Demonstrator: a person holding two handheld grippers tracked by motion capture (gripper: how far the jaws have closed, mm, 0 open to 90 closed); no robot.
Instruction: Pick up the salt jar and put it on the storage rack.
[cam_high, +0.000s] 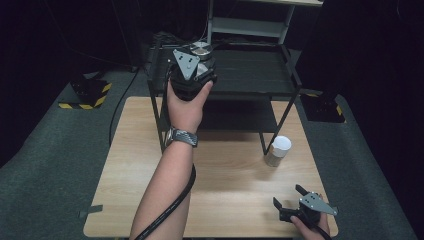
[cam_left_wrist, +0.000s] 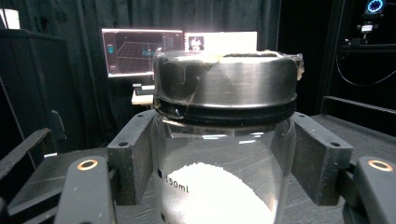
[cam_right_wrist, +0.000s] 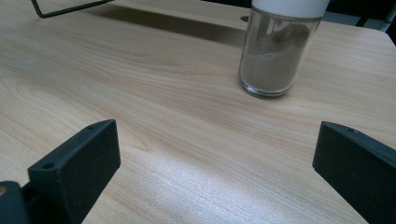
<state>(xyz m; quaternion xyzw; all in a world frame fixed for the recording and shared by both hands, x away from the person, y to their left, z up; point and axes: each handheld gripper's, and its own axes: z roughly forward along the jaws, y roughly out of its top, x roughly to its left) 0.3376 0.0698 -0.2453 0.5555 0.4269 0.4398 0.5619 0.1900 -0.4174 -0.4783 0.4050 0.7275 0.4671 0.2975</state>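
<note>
1. The left gripper (cam_high: 196, 59) is raised over the top shelf of a black metal rack (cam_high: 292, 75) that stands on the far part of the wooden table (cam_high: 230, 175).
2. Its jaws are clamped on a glass jar (cam_left_wrist: 224, 168), one jaw pressing each side just under the lid.
3. The jar has a dark metal lid (cam_left_wrist: 225, 86), holds white powder (cam_left_wrist: 210, 191) in its lower part, and carries a "150ml" mark on the glass.
4. In the high view the jar's shiny lid (cam_high: 201, 50) shows just beyond the left gripper, above the rear left part of the rack's top shelf; whether the jar's bottom rests on the shelf cannot be told.
5. The right gripper (cam_high: 290, 202) sits low over the near right corner of the table, held by the person's hand (cam_high: 306, 227).
6. Its jaws stand wide apart with nothing between them, only bare wood.
7. A second jar (cam_high: 278, 151) with a white cap and brownish powder stands upright on the table, near the rack's front right leg and well apart from the right gripper.
8. In the right gripper view this jar (cam_right_wrist: 275, 51) stands ahead of the jaws, toward the right.
</note>
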